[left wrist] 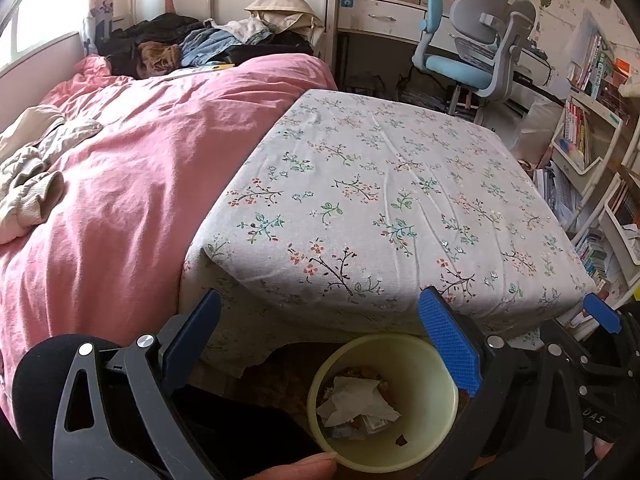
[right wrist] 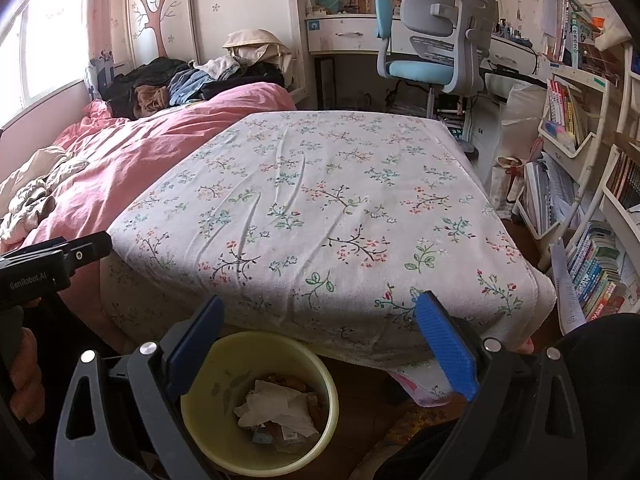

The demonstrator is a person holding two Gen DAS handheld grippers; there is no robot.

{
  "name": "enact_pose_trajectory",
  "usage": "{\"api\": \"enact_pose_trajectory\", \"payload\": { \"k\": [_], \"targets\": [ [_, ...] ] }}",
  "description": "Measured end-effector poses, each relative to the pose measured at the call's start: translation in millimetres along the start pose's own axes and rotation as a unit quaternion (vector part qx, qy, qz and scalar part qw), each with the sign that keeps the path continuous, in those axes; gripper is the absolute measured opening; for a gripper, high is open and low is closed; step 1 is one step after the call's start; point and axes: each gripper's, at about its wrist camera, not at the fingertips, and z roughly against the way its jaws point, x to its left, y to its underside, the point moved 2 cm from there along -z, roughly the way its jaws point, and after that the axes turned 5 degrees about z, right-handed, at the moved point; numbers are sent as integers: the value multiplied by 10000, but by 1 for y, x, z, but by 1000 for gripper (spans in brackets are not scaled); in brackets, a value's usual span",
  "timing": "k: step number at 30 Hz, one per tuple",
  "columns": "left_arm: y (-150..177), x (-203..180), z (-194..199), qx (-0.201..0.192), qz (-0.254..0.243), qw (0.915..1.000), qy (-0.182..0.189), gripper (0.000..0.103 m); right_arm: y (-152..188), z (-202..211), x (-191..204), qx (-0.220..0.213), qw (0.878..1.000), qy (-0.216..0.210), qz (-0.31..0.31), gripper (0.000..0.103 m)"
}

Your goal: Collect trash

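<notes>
While both hand-held grippers, left (left wrist: 320, 344) and right (right wrist: 320, 344), hang wide open and empty, you hover over the yellow wastebasket (left wrist: 436, 364), lower frame, ready for trash.

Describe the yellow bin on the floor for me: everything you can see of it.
The bin is a round, pale yellow bucket that looks like plastic, with a faint leaf print on its inner wall. It stands upright and open on the dark floor just in front of the table draped in a floral cloth. Inside lies crumpled white tissue over small wrappers and scraps; it is well short of full. In the left wrist view a fingertip touches its near rim. Neither gripper holds it.
</notes>
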Motion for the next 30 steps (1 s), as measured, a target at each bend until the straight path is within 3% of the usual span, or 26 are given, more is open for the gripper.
{"api": "enact_pose_trajectory", "payload": {
  "k": [30],
  "targets": [
    [-1, -4, 7, -167, -146, 9997, -78, 96, 1, -1, 0, 24, 10000, 9, 0, 94]
  ]
}}
